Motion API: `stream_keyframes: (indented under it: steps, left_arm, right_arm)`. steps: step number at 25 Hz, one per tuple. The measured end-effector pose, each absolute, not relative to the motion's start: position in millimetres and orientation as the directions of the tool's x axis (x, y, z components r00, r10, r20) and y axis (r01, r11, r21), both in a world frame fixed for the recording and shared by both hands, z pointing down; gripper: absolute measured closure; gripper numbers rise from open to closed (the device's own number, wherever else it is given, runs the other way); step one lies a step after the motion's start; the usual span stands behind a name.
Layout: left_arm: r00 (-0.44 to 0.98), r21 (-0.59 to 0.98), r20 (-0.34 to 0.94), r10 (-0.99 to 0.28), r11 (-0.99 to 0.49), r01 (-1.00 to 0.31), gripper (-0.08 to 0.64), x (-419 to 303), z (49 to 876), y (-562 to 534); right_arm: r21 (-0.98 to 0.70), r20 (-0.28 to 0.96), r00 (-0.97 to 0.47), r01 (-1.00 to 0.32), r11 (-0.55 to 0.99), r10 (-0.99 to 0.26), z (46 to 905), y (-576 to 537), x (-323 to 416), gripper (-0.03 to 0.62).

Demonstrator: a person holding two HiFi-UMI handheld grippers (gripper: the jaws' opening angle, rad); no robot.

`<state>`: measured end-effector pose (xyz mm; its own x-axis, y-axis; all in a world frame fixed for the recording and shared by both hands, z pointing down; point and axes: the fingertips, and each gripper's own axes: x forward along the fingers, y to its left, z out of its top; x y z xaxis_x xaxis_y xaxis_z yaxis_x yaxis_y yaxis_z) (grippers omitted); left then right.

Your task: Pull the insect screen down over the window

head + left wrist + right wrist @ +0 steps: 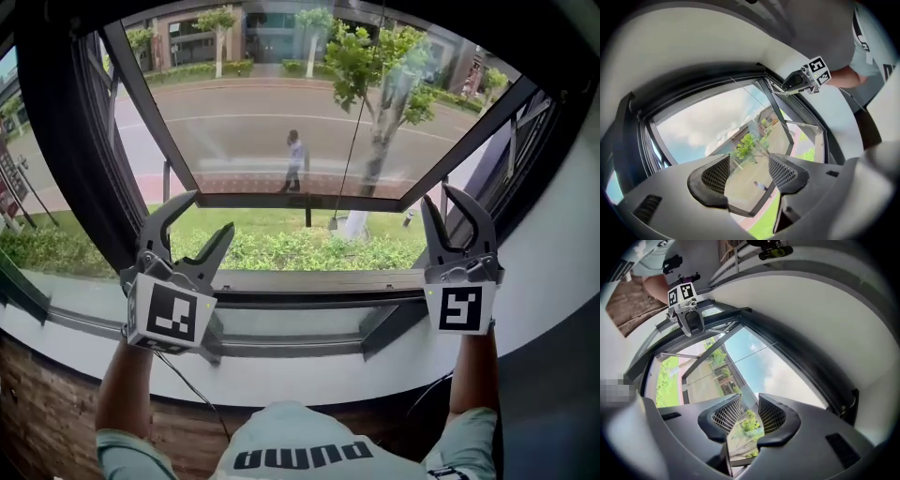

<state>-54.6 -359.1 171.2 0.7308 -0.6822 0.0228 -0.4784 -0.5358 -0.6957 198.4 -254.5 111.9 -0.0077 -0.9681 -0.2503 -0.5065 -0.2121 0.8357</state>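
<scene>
I am looking down at a window (300,200) whose upper part is running off the head view's top edge along with the thin cord (354,131) hanging before it, while my shirt (300,450) is being cropped below and the person (295,159) outside is showing too small for detail.

Strong daylight pours in through the window (281,131), and the street (244,117) and grass (281,248) beyond it look bright and sharp. Faint reflections veil its upper glass. Its frame (56,122) reads almost black against that brightness. Every view bows heavily and darkens toward the corners. In both gripper views the grey foreground below the window is soft and evenly lit
</scene>
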Motion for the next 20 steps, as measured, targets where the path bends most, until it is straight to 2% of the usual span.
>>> stream_keyframes:
  steps: [4, 9, 13, 20]
  left_arm:
    - [0.667, -0.828, -0.024, -0.744, -0.359, -0.431, 0.271, -45, 113, -371]
    - [0.610, -0.904, -0.086, -0.788, -0.195, -0.379, 0.191, -37, 45, -372]
    - [0.574, -0.923, -0.126, -0.809, -0.116, -0.366, 0.147, -35, -3, -370]
    - [0.514, -0.950, -0.127, -0.849, -0.045, -0.309, 0.130, -32, -50, -383]
  right_arm:
    - [0.850, -0.349, 0.008, -0.418, -0.320, -0.937, 47, -245, 217, 0.454]
    - [0.850, -0.421, 0.016, -0.342, -0.401, -0.907, -14, -228, 234, 0.432]
    - [0.864, -0.432, 0.059, -0.257, -0.432, -0.900, -45, -223, 249, 0.428]
    - [0.907, -0.392, 0.095, -0.126, -0.402, -0.915, -79, -234, 248, 0.425]
